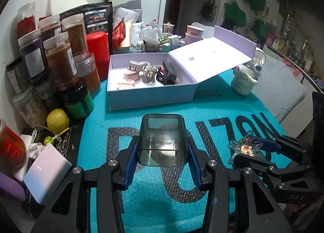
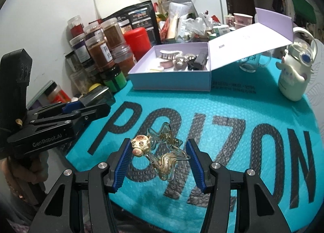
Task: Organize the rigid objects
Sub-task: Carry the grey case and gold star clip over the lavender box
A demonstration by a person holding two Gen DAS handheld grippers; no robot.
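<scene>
Your left hand-held gripper (image 1: 163, 155) is clamping a smoky clear plastic container (image 1: 163, 142), lifted just above the teal bubble mailer (image 1: 232, 111) on the counter, on the near side of the open lavender box (image 1: 151, 95). Your right hand-held gripper (image 2: 156, 162) is sitting fairly wide around the glass star-shaped dish (image 2: 164, 152) with the small pig charm (image 2: 140, 144); its pads aren't visibly touching it. The box is holding hair clips (image 1: 139, 68) and small black cases.
</scene>
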